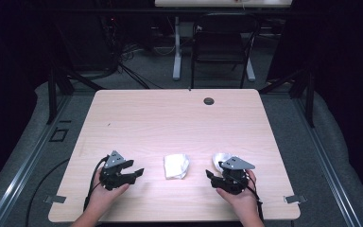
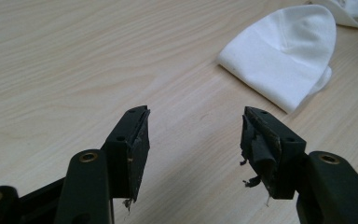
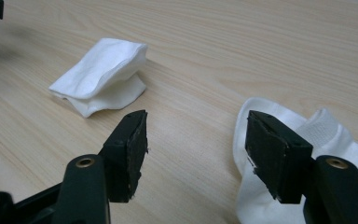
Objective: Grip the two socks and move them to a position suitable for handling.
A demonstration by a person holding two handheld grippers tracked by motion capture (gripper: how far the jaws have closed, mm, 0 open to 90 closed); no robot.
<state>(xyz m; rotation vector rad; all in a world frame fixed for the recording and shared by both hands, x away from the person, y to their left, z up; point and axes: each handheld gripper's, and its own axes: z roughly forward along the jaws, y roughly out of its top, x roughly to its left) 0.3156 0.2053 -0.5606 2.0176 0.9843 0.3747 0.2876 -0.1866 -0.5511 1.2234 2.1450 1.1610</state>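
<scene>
1. Jaws of both the left gripper (image 1: 133,171) and the right gripper (image 1: 214,175) are standing released, holding nothing.
2. Folded sock (image 1: 176,166) is lying between them; the loose sock (image 3: 303,140) is lying under the right gripper, risking bunching if pinched shallowly.

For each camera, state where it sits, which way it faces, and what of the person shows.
High view: above the person's side, facing forward and down on the table; both hands with left gripper and right gripper.
Left gripper view: on that gripper, past open jaws toward the folded sock.
Right gripper view: on that gripper, open jaws over the second sock.
Shared: the folded sock.
</scene>
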